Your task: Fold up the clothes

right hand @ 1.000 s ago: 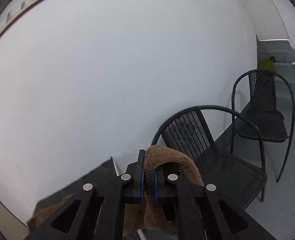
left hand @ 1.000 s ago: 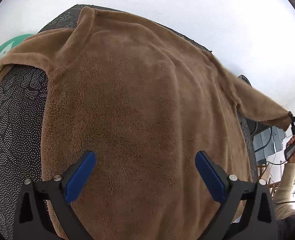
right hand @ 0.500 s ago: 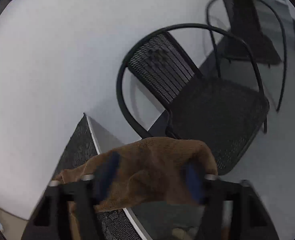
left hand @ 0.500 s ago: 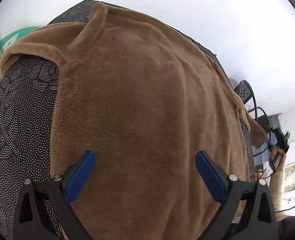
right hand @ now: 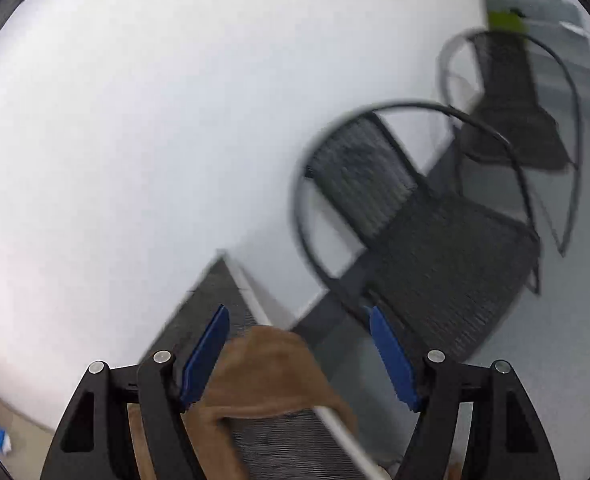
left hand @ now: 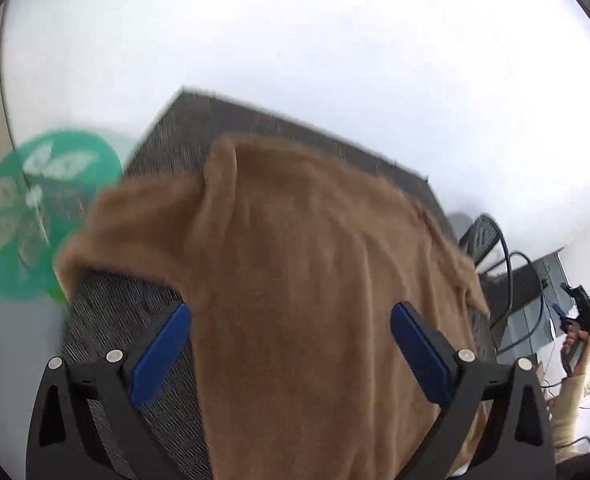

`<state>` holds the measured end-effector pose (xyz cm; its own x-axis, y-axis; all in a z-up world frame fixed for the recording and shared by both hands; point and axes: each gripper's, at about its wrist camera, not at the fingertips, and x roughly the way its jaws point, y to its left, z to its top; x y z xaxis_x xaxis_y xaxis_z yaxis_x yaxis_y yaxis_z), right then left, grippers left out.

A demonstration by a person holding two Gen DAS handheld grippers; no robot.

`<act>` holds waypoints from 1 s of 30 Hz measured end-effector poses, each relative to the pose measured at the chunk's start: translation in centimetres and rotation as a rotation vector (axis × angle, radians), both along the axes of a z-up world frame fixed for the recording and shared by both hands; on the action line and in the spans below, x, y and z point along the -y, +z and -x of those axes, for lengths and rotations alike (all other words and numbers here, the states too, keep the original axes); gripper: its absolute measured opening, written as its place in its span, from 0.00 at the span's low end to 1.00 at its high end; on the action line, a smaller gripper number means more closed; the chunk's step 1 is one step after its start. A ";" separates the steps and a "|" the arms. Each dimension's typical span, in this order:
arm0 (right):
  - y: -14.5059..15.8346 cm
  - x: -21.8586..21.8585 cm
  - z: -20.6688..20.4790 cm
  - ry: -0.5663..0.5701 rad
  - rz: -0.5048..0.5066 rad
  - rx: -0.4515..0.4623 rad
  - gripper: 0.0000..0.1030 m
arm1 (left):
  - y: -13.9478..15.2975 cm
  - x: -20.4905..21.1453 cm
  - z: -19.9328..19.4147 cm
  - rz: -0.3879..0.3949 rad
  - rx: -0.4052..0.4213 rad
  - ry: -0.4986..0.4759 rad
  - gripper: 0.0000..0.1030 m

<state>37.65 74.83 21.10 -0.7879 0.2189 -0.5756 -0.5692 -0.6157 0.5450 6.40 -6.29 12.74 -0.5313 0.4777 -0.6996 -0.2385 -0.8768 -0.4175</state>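
Note:
A brown fleece sweater lies spread on the dark dotted table, collar at the far end. My left gripper hovers open above its body, with nothing between the blue pads. The sweater's right sleeve lies limp over the table's right edge. My right gripper stands open above that sleeve, its pads apart from the cloth. In the left wrist view the right gripper shows at the far right, in a hand with a cream sleeve.
Two black mesh chairs stand just past the table's right side. A green round object with white leaves sits beyond the left edge. A white wall runs behind the table.
My right gripper opened and let go of the sleeve, which dropped onto the table's edge. My left gripper rose and drew back, staying open.

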 end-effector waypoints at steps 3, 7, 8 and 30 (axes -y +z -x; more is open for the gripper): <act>4.9 3.6 3.1 0.124 -0.105 -0.063 0.72 | 2.8 1.3 2.4 -0.035 -0.057 0.030 0.99; 9.0 9.5 9.3 0.343 -0.263 -0.137 0.73 | 3.8 2.9 5.9 -0.125 -0.056 0.062 0.99; 9.4 11.0 11.1 0.392 -0.309 -0.140 0.73 | 3.6 3.2 6.7 -0.137 -0.050 0.073 0.99; -12.9 23.3 43.7 0.837 -0.362 0.289 0.72 | -14.6 -2.5 30.2 -0.147 0.525 -0.004 0.99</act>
